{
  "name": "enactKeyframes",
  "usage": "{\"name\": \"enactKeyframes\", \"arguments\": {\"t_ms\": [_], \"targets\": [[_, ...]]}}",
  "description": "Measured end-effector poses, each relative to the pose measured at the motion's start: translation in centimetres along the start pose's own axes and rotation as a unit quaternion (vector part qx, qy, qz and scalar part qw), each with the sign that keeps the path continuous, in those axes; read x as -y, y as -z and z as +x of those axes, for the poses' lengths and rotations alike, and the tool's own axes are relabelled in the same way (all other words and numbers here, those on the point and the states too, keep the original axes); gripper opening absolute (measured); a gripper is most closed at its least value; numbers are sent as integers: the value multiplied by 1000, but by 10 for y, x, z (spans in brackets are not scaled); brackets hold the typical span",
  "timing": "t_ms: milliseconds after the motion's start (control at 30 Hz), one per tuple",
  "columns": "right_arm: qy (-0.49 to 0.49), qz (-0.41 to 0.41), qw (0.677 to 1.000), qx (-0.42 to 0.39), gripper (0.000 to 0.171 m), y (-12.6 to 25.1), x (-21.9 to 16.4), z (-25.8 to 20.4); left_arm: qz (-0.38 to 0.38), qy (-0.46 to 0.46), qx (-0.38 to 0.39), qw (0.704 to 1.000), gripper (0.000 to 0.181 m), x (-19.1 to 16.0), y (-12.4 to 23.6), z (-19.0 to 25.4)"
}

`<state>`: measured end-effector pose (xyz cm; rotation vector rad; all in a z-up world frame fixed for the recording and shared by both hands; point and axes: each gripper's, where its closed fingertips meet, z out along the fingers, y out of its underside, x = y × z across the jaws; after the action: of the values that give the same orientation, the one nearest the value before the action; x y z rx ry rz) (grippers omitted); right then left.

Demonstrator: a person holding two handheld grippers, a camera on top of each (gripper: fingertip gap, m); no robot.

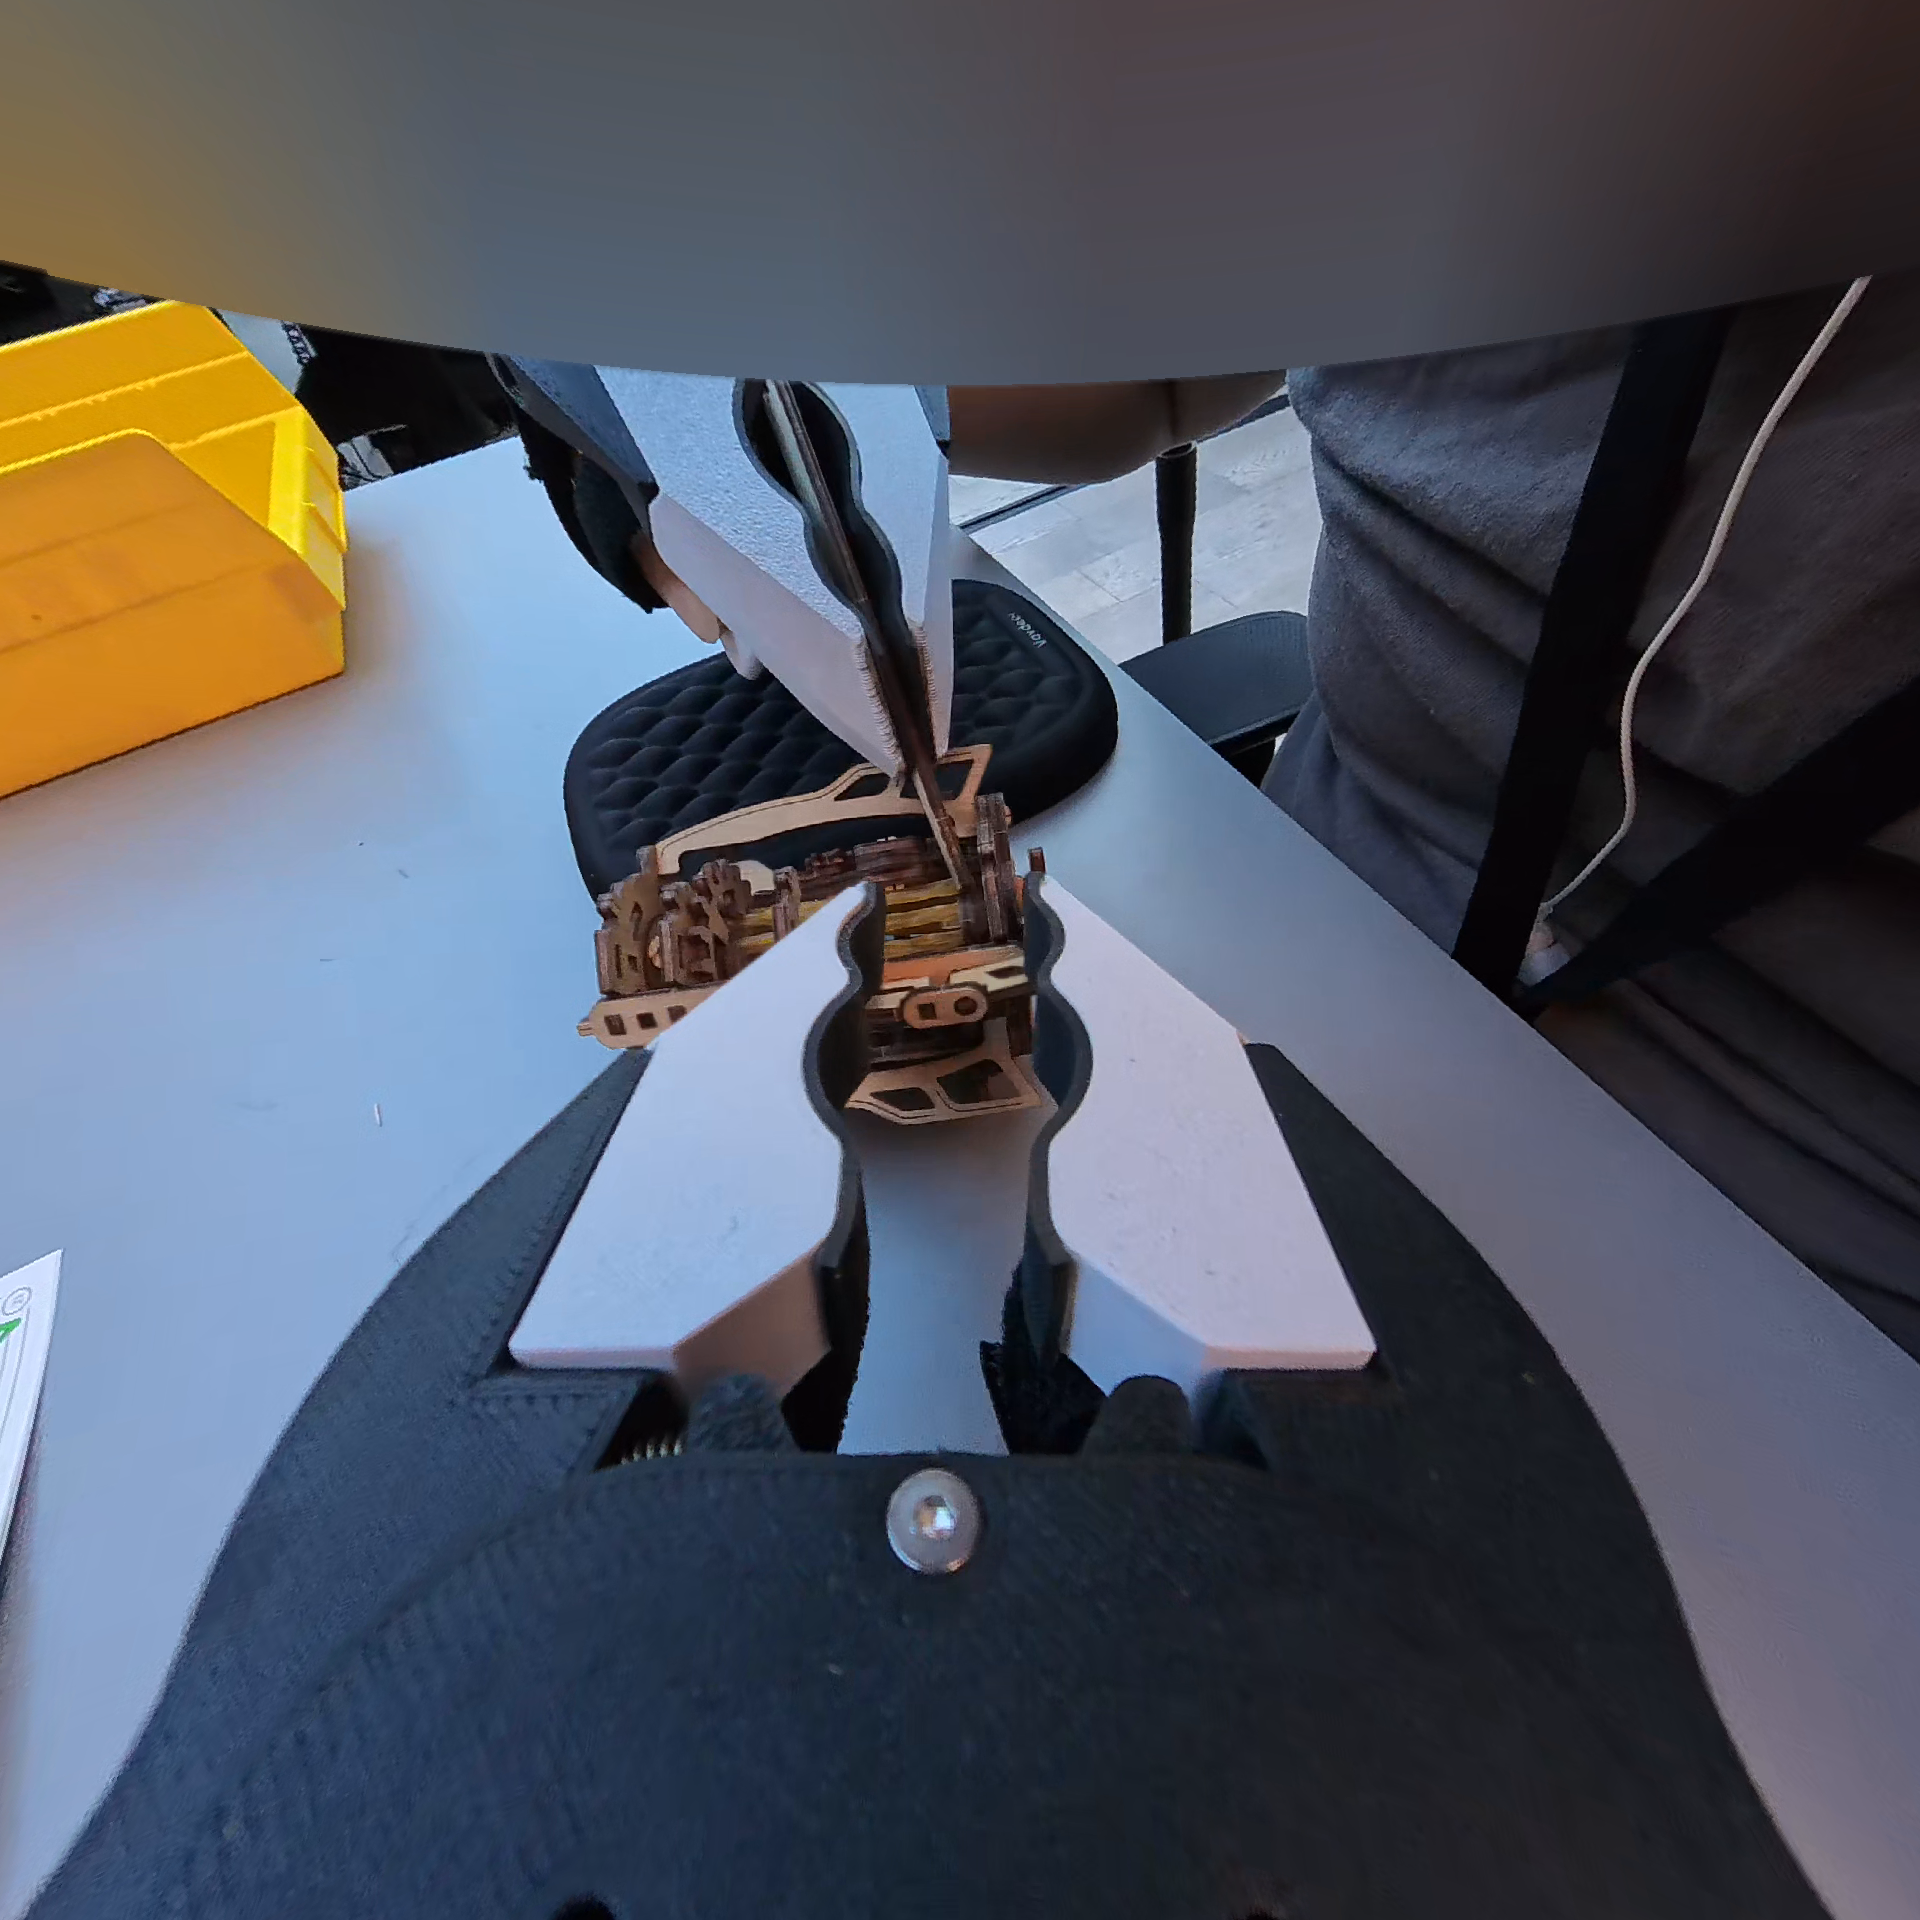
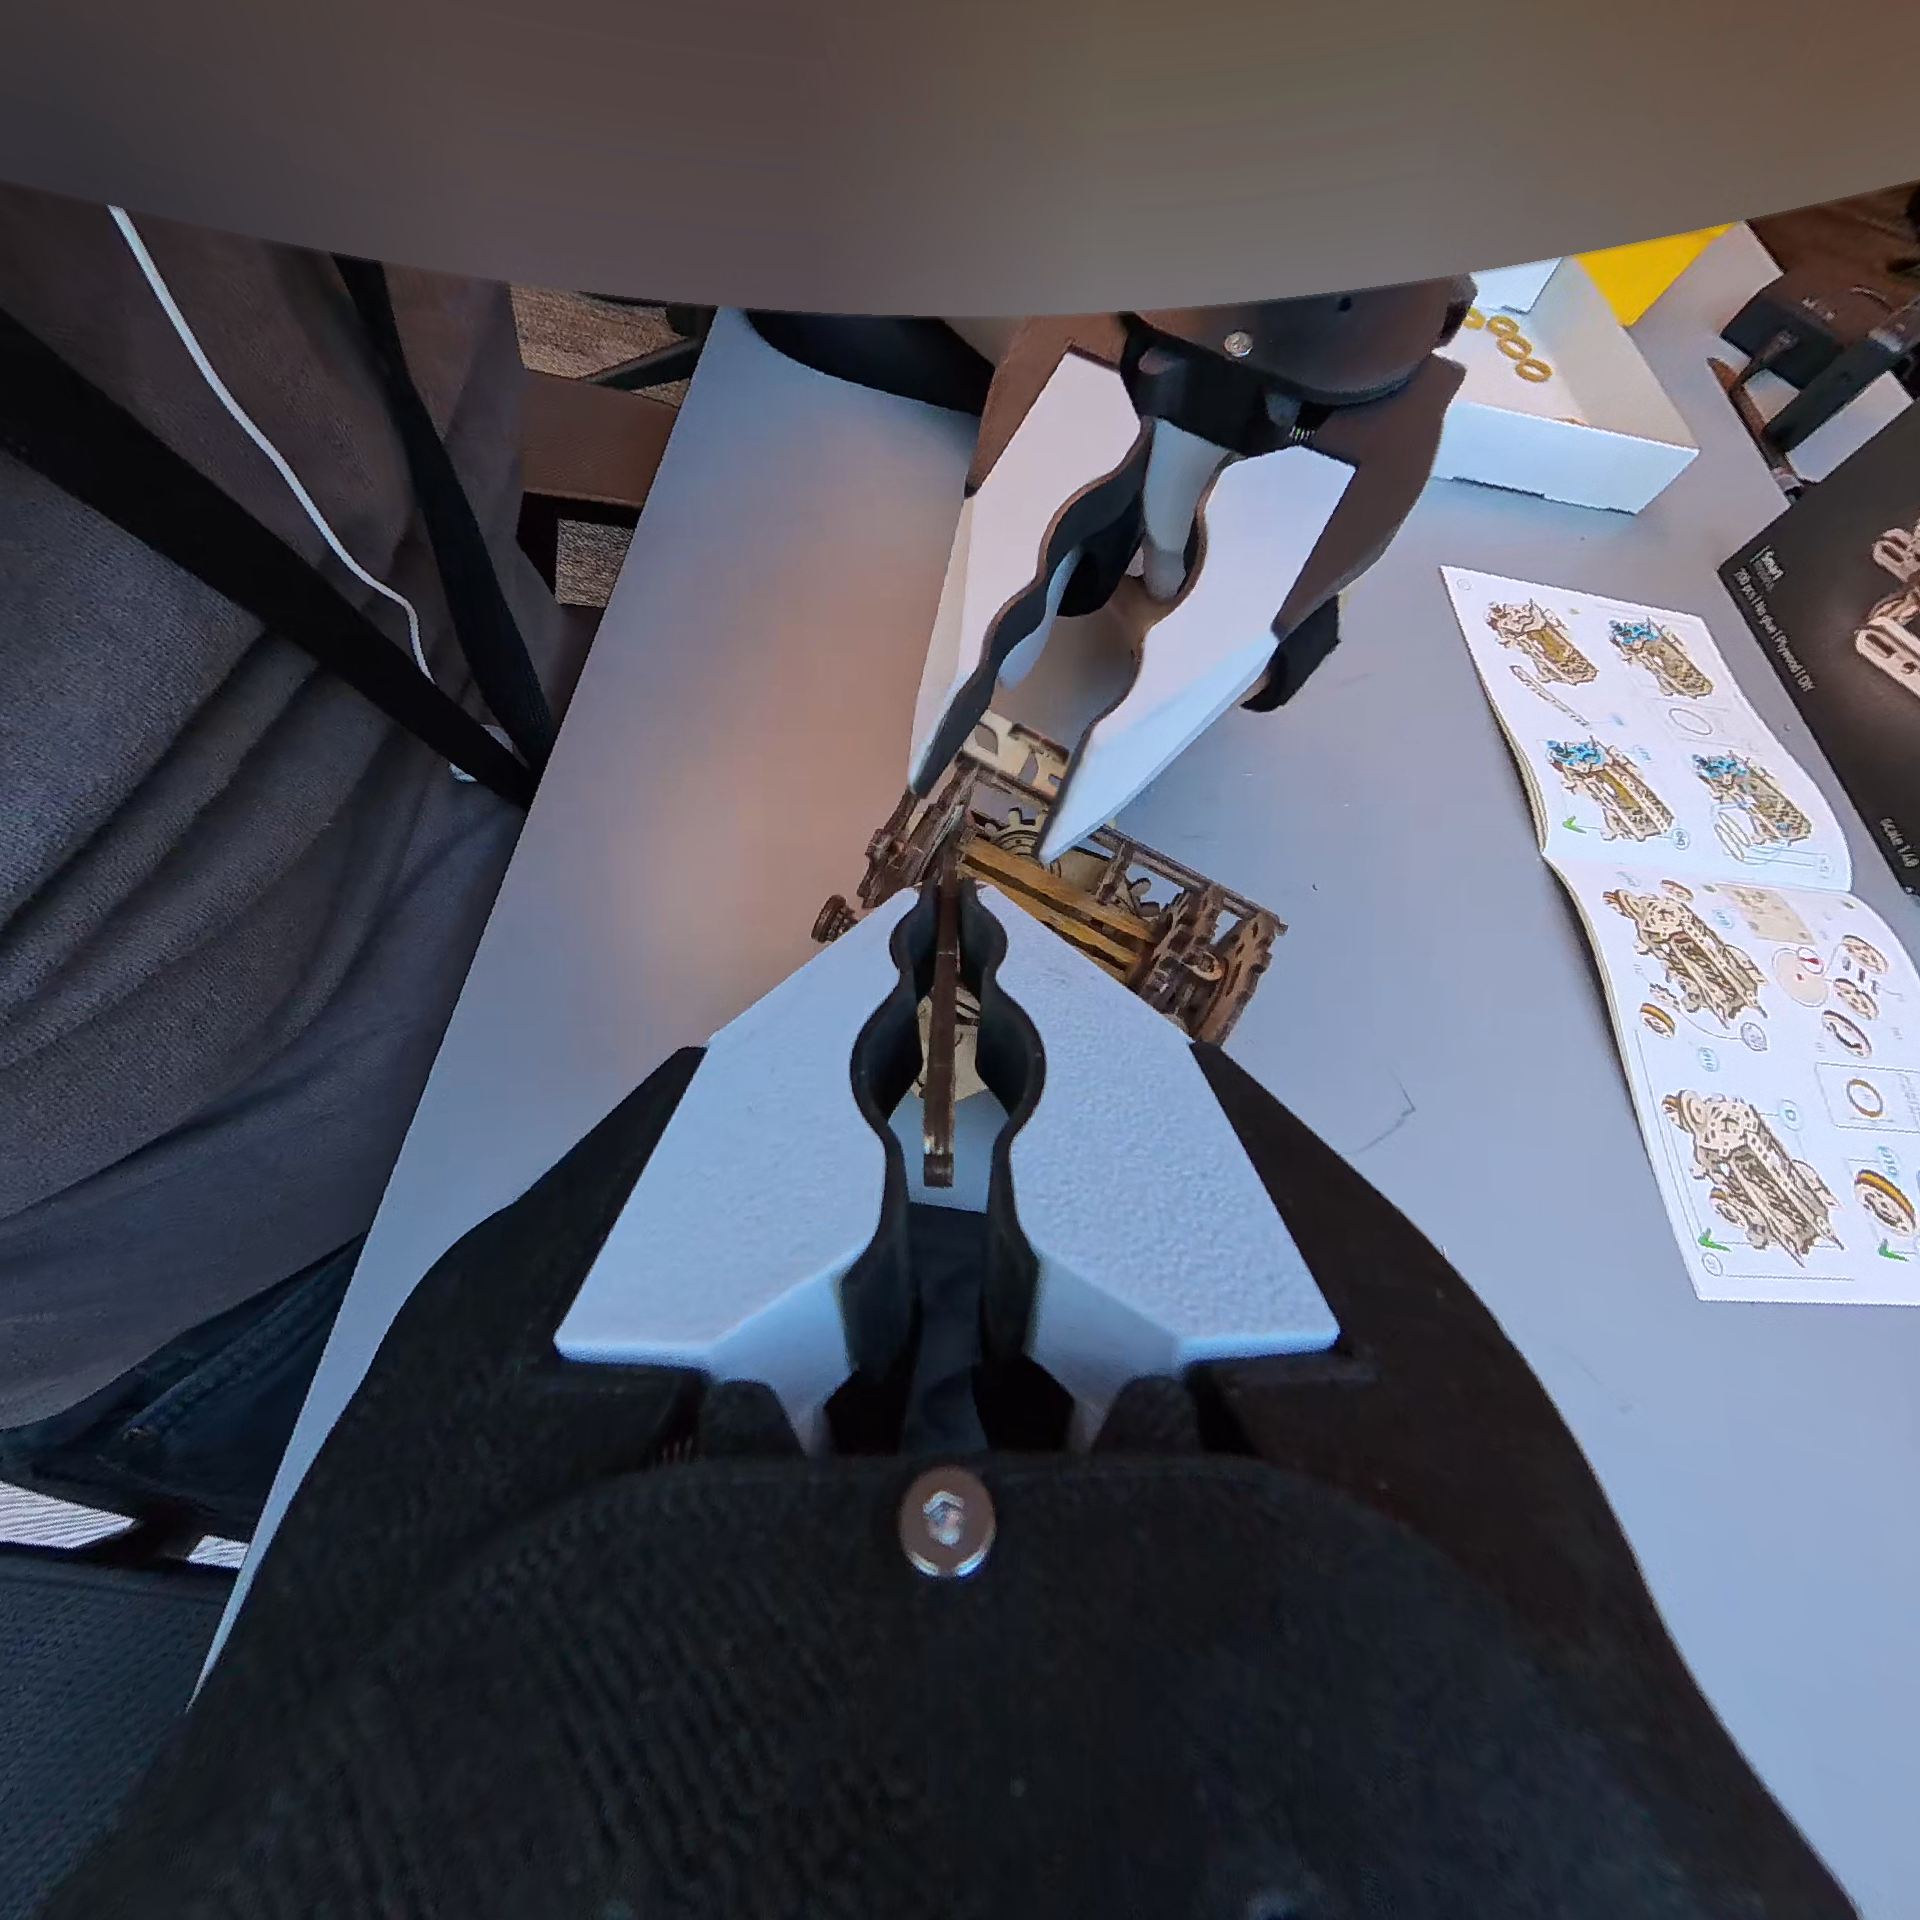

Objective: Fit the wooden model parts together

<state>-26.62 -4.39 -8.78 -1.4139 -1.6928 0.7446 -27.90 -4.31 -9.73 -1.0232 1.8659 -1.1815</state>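
In the left wrist view, a yellow bin (image 1: 156, 540) sits at the upper left of the frame on the grey bench (image 1: 312, 935), and a black cushion (image 1: 748, 738) lies behind the middle. In front of the cushion, at the centre, stands the wooden model (image 1: 831, 935), a half-built vehicle, close to the bench edge. The left gripper (image 1: 951, 894) comes from the bottom of this frame and its two fingers stand on both sides of the model's near end, pressing it, so it seems to be steadying the model. From the top centre the right gripper (image 1: 914, 764) comes down, closed on a thin flat wooden piece (image 1: 940, 821) whose lower tip touches the top of the model. In the right wrist view the same piece (image 2: 940, 1039) shows edge-on between the closed fingers at the centre, the model (image 2: 1091, 914) lies just behind it, and the instruction booklet (image 2: 1714, 935) lies open at the right of the frame. I judge that the step in hand is the insertion of this piece into a slot on the model's top; if the tab is already inside the slot, I cannot tell. The next move probably needs a straight push down, with the piece kept upright and the left gripper holding firm, because such thin plywood could bend or break if it is tilted.
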Motion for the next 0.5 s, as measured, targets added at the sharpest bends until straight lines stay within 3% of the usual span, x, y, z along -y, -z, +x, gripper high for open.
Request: {"name": "enactKeyframes", "arguments": {"t_ms": [500], "targets": [[7,-10,1000,-10,1,-5,-4,-1,-9,-13,-2,1000,19,-3,-8,6]]}}
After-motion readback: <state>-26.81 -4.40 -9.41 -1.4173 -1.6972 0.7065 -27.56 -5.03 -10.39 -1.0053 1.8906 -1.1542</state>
